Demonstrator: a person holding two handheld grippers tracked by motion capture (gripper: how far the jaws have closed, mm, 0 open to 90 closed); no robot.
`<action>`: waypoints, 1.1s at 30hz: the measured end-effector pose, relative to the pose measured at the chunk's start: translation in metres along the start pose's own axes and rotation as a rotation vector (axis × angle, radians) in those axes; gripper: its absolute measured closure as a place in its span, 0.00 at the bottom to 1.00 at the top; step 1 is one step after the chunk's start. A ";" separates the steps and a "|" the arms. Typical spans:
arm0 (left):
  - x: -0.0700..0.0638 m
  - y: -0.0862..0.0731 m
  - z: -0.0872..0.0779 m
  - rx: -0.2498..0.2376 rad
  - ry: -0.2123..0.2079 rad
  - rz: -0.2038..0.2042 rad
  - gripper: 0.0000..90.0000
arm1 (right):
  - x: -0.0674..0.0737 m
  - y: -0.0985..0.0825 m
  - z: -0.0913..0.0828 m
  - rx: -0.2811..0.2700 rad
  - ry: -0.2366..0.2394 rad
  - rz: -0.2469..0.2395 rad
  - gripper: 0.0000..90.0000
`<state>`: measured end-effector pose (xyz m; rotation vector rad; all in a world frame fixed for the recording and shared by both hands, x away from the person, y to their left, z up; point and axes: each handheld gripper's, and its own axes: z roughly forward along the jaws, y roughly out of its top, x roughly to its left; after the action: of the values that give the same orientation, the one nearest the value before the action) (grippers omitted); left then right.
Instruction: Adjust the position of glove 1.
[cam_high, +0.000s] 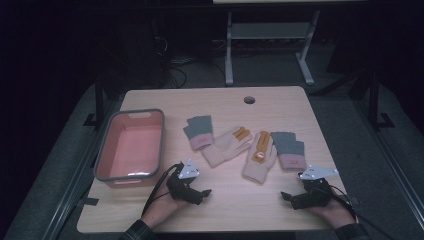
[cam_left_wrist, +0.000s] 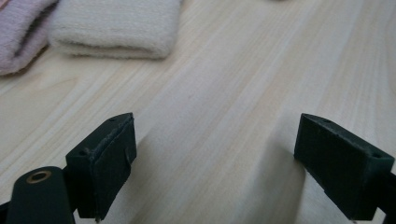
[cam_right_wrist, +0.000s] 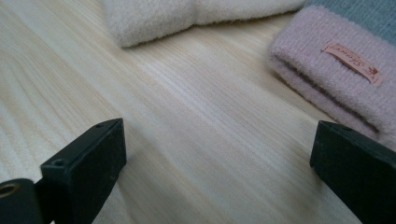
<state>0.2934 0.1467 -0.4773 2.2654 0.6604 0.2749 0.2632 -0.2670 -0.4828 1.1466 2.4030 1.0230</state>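
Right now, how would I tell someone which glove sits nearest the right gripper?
Start at the pink basin on the table's left, then follow the row of four gloves rightwards to its end. The last one, the grey glove with a pink cuff, lies just beyond the open right gripper. Its cream neighbour has orange fingers, while the other grey glove lies near the basin.
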 end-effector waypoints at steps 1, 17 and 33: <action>0.001 0.000 -0.001 0.000 -0.010 0.010 0.14 | 0.000 0.000 0.000 0.000 0.000 0.001 0.03; 0.001 -0.005 -0.007 0.012 -0.049 0.045 0.14 | 0.000 0.000 0.000 -0.003 0.006 -0.010 0.04; 0.009 0.024 -0.003 0.046 -0.051 0.016 0.19 | -0.001 0.000 0.000 -0.001 0.011 -0.019 0.04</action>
<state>0.3089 0.1397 -0.4583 2.3147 0.6283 0.2102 0.2640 -0.2673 -0.4827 1.1180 2.4172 1.0273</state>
